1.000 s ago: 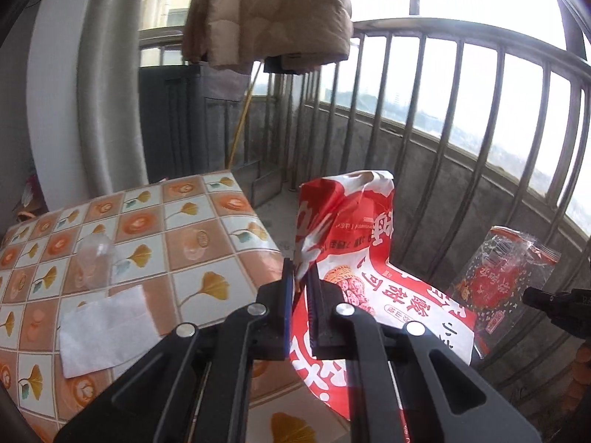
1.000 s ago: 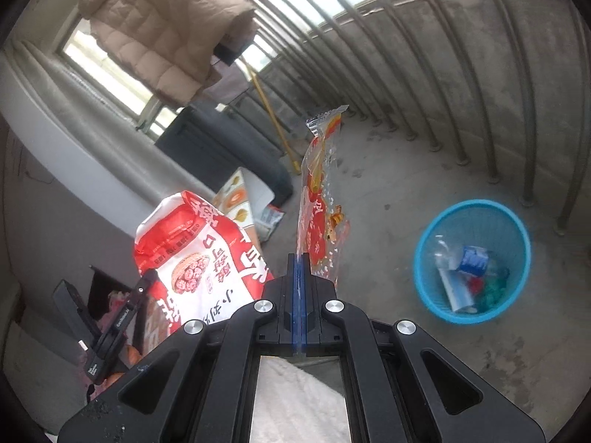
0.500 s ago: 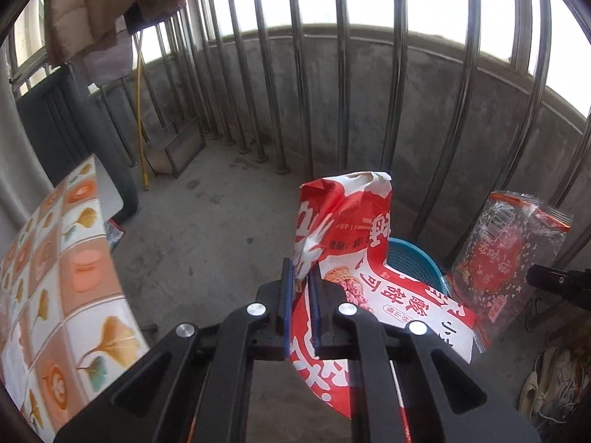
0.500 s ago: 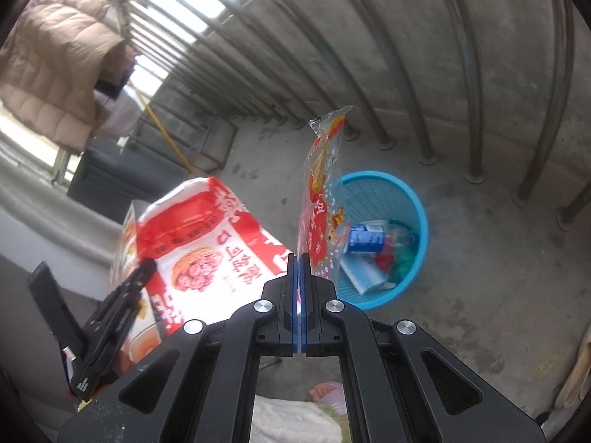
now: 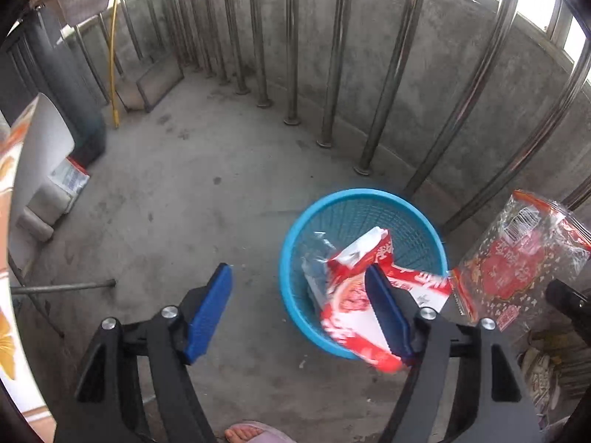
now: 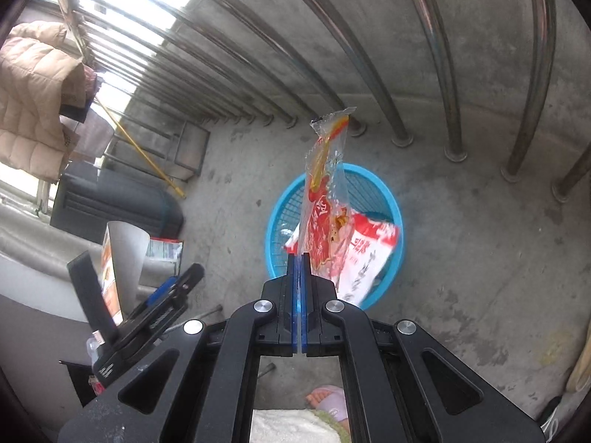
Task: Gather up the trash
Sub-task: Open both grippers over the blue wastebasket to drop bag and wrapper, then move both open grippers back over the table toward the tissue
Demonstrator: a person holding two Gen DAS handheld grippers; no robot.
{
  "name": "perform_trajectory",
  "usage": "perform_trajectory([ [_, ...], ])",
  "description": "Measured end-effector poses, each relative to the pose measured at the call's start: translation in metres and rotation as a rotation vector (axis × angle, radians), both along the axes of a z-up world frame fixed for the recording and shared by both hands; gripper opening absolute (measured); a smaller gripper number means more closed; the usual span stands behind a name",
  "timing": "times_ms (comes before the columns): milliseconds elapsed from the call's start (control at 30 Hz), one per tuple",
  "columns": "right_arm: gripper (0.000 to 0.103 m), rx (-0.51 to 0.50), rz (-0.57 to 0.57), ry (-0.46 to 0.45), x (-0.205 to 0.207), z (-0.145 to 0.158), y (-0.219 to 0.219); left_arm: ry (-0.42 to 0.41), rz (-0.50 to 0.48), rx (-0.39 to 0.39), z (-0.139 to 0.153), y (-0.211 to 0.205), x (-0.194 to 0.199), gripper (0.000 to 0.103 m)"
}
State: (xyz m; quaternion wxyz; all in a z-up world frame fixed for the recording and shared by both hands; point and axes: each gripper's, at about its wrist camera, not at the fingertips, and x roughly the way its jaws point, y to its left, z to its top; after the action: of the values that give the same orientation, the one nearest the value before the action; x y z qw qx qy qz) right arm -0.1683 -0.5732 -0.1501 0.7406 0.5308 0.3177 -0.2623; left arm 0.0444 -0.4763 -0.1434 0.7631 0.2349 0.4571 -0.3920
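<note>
My left gripper (image 5: pixel 299 291) is open above the floor beside a blue basket (image 5: pixel 332 203). A red and white snack bag (image 5: pixel 351 302) lies against its right finger and hangs over the basket's rim, free of the jaws. My right gripper (image 6: pixel 299 258) is shut on a clear red-printed wrapper (image 6: pixel 325 199), held upright over the blue basket (image 6: pixel 391 203). That wrapper also shows at the right of the left wrist view (image 5: pixel 517 258). The red and white bag (image 6: pixel 365 254) shows tilted over the basket in the right wrist view.
Steel balcony railings (image 5: pixel 332 55) on a concrete kerb stand close behind the basket. A tiled table edge (image 5: pixel 11 184) is at the left. A dark cabinet (image 6: pixel 110 199), a yellow-handled dustpan (image 5: pixel 147 85) and a hanging coat (image 6: pixel 33 96) are at the far left. A slippered foot (image 6: pixel 328 398) is below.
My left gripper has opened and let go of the red and white bag, which drops toward the basket. Both views have tilted down over the basket. The right gripper stays shut on its wrapper.
</note>
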Motion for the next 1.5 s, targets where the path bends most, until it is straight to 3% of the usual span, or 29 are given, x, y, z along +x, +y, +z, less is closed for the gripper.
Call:
perform_trajectory([
  [300, 0.004, 0.076, -0.009, -0.052, 0.026, -0.016, -0.009, 0.019, 0.076, -0.11, 0.061, 0.047, 0.024, 0.078],
  [367, 0.015, 0.108, -0.011, -0.022, 0.037, -0.029, -0.011, 0.016, 0.082, -0.14, 0.075, 0.062, 0.026, 0.082],
  [433, 0.049, 0.138, -0.019, 0.034, 0.046, -0.04, -0.01, 0.021, 0.086, -0.166, 0.089, 0.081, 0.028, 0.086],
  [467, 0.051, 0.144, -0.023, 0.07, 0.048, -0.046, -0.009, 0.017, 0.088, -0.176, 0.096, 0.092, 0.029, 0.088],
  [700, 0.057, 0.127, -0.026, 0.111, 0.032, -0.037, 0.004, -0.069, 0.131, -0.229, 0.127, 0.174, 0.034, 0.093],
  [1033, 0.057, 0.093, -0.077, 0.088, 0.01, -0.014, 0.014, -0.107, 0.297, -0.355, 0.155, 0.281, 0.054, 0.093],
  [1200, 0.063, 0.048, -0.005, 0.054, 0.027, 0.008, 0.028, -0.164, 0.413, -0.402, 0.172, 0.341, 0.063, 0.094],
  [1500, 0.069, -0.101, 0.254, -0.042, 0.101, 0.083, 0.074, -0.226, 0.688, -0.369, 0.173, 0.445, 0.083, 0.096],
])
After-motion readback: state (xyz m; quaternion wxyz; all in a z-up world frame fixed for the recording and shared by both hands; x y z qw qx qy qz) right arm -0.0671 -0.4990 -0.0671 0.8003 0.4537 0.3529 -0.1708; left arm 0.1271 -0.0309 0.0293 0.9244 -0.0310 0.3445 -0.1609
